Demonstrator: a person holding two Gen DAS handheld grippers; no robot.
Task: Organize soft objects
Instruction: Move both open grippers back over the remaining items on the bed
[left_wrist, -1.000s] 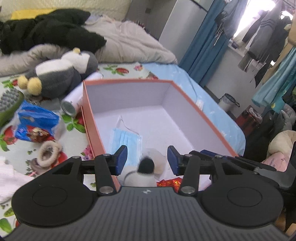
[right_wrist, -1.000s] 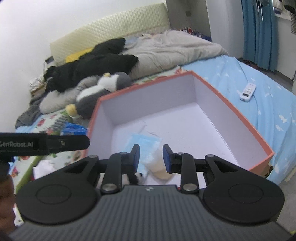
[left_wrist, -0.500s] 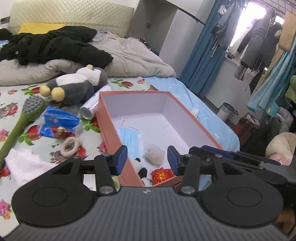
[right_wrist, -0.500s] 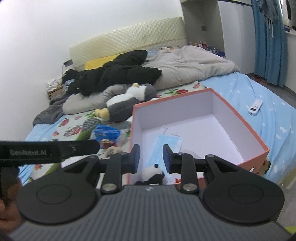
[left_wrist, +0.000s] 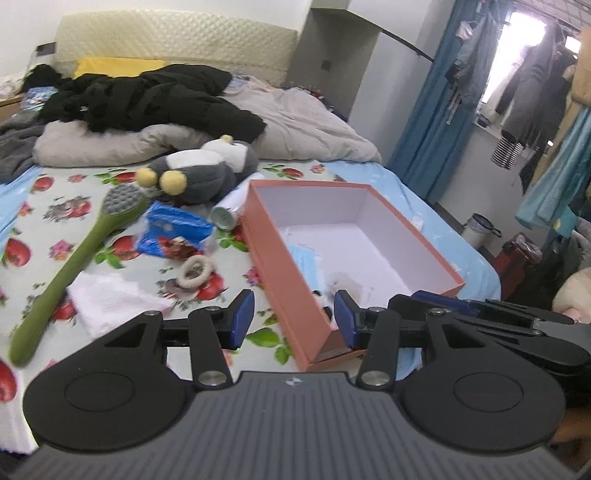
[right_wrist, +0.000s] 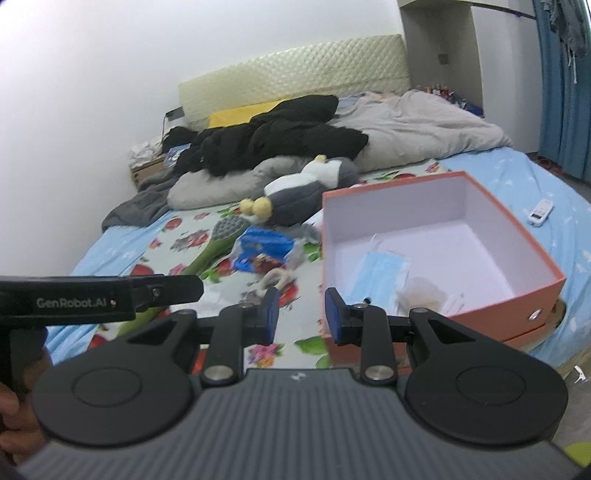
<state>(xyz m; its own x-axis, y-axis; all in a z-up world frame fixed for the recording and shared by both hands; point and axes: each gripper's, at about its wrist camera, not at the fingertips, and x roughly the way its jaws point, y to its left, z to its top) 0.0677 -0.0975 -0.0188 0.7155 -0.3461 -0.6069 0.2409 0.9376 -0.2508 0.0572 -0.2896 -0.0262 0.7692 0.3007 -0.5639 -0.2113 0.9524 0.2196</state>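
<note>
The plush penguin (left_wrist: 199, 173) lay on its side on the bed (left_wrist: 44, 206), well ahead and left of the left tongs (left_wrist: 293, 319), just beyond the orange box (left_wrist: 280, 258). It looked light and squashy — best pinched across the grey belly. Its long axis ran left to right, yellow feet left, head right. Both the left and the right tongs (right_wrist: 301, 314) hung part-open, holding nothing — the right pair narrower.

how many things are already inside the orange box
3 show: a blue face mask by the left wall, a beige fluffy item beside it, and a small black-and-white plush near the front; more may be hidden.
</note>
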